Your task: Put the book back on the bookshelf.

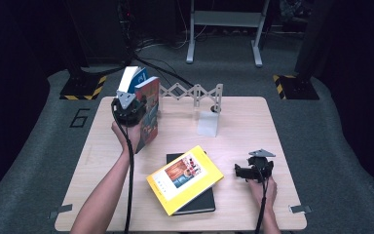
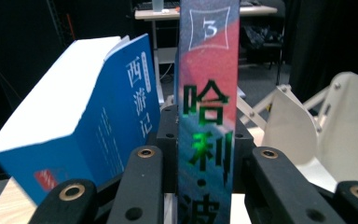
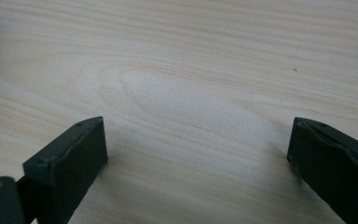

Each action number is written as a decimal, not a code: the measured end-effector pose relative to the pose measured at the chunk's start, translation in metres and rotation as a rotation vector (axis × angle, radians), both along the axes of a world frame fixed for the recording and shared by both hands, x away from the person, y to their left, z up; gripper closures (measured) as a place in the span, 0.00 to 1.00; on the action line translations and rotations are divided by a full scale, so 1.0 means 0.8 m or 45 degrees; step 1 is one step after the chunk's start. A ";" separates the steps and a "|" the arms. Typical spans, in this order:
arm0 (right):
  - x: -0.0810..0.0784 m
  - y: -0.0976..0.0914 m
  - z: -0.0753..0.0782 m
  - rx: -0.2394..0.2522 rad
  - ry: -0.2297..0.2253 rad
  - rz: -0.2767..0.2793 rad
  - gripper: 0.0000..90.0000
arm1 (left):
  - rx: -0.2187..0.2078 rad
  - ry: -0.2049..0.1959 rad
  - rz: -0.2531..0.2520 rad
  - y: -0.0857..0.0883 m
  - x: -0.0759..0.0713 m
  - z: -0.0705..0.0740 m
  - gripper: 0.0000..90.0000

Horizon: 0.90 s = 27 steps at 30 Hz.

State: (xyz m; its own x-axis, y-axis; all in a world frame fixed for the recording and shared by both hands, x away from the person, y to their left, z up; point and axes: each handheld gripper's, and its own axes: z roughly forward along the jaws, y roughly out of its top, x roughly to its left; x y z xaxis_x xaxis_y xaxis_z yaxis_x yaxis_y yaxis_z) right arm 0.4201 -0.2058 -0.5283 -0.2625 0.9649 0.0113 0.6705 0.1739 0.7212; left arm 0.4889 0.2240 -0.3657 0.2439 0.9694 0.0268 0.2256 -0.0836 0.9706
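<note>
At the rear left of the wooden table (image 1: 253,126), the blue book (image 1: 135,77) leans to the left with its page block facing outward. Just beside it, the left gripper (image 1: 129,108) pinches the Harry Potter volume 3 (image 2: 208,107) by the spine, with both black jaws pressed against its covers, and holds the volume upright against the left end of the white expanding bookshelf (image 1: 195,92).

Hazard 1: the blue book is tilted and appears unsupported on its outer side. Contact from the held volume or the gripper body could push it over, or off the table edge behind it.

Hazard 2: the grip acts on the lower spine only. If the jaws release before the bottom edge is seated on the table, the volume may tip forward or slide.

Hazard 3: the bookshelf looks light and may shift under side load.

At table centre, the yellow book (image 1: 185,179) lies skewed across the black notebook (image 1: 195,202), overhanging it; a careless pickup could drag both.

At the right, the right gripper (image 1: 246,170) rests near the table surface with jaws spread wide and nothing between them. It is well apart from the shelf and cannot steady the leaning book.
</note>
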 end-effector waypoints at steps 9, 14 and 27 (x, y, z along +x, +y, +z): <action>0.001 0.000 0.000 0.005 -0.010 0.006 0.05 | 0.036 0.034 -0.068 0.007 -0.028 -0.001 0.82; 0.000 0.000 0.000 -0.003 -0.007 0.011 0.05 | 0.041 0.070 -0.085 0.015 -0.043 -0.002 0.81; 0.000 0.001 0.000 0.009 -0.005 -0.001 0.05 | 0.066 0.156 -0.118 0.036 -0.071 -0.008 0.81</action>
State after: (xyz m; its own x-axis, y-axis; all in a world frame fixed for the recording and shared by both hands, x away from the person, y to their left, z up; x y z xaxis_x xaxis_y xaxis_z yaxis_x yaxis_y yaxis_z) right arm 0.4204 -0.2051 -0.5284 -0.2620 0.9649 0.0169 0.6678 0.1686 0.7250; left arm 0.4320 0.2524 -0.3717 0.3370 0.9406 0.0408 0.3309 -0.1589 0.9302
